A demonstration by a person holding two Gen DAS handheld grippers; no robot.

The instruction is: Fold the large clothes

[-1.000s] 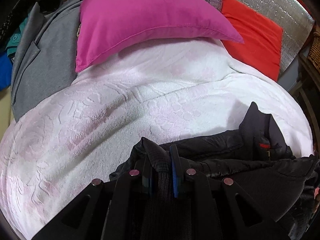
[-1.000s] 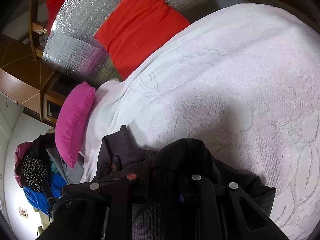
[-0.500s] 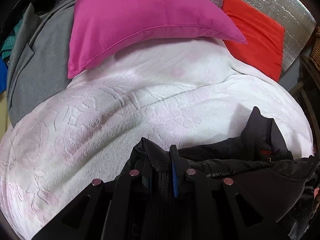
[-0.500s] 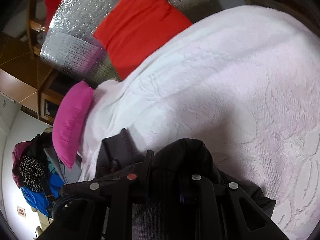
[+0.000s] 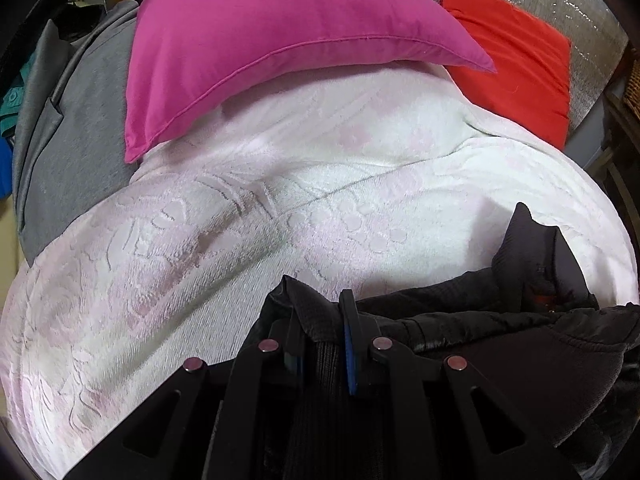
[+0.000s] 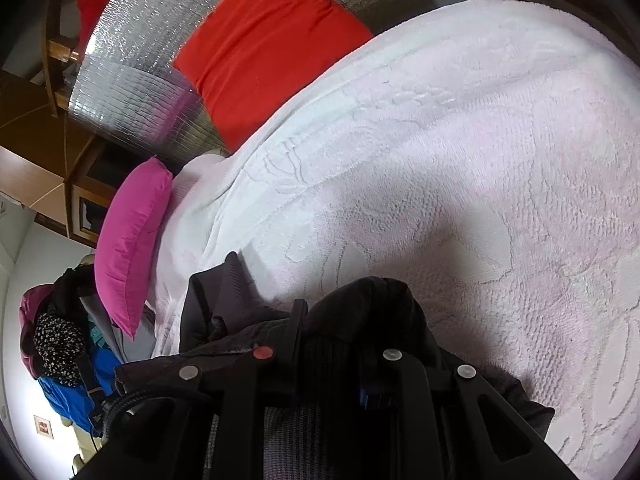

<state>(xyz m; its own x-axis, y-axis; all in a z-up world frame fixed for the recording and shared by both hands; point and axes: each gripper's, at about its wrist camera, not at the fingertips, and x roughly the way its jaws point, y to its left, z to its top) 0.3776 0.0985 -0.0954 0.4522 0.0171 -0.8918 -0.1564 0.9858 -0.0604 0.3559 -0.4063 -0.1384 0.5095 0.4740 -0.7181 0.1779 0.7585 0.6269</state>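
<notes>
Left claw: clamped on a ribbed edge of the black jacket. Right claw: clamped on another bunched fold of it. Jacket lies on the bed; in the left view its long axis runs 9 to 3 o'clock, a dark flap poking up toward 1 o'clock. Fabric glossy, crumpled. White embossed bedspread underneath. Magenta pillow at 12, red pillow at 2, grey garment at 10. Silver quilted panel behind.

The left gripper tilts steeply downward, its jaws nearly closed and pinching a fold of black ribbed fabric. The right gripper slants downward less steeply, its jaws likewise clamped on black cloth bunched between them.
</notes>
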